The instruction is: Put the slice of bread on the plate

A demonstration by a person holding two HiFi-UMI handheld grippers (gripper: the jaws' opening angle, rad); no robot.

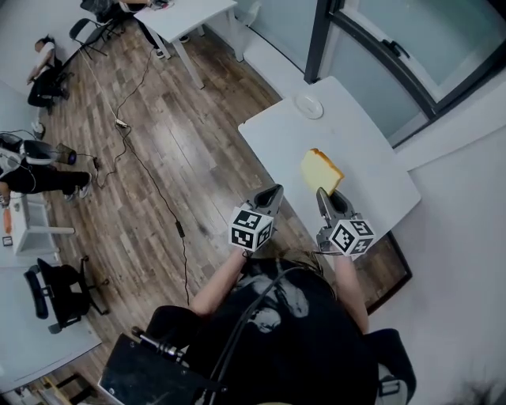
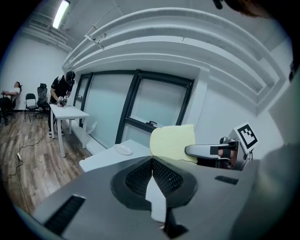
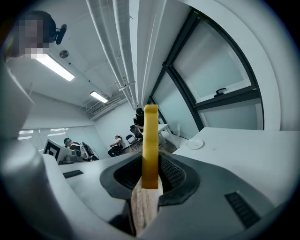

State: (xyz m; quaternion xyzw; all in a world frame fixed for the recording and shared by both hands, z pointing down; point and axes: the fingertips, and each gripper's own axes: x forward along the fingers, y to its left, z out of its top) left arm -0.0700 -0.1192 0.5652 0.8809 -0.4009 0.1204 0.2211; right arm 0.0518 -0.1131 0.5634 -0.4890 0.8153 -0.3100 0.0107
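Note:
A yellow slice of bread stands on edge over the near part of the white table, with my right gripper shut on its lower edge. In the right gripper view the bread shows edge on, clamped between the jaws. The small white plate sits at the table's far end, also seen as the plate ahead and to the right. My left gripper hovers by the table's left edge, shut with nothing in it. From there the bread and plate are visible.
A glass wall with dark frames runs behind the table. A cable trails over the wooden floor at the left. A second white table stands far back, with chairs and people around the room's left side.

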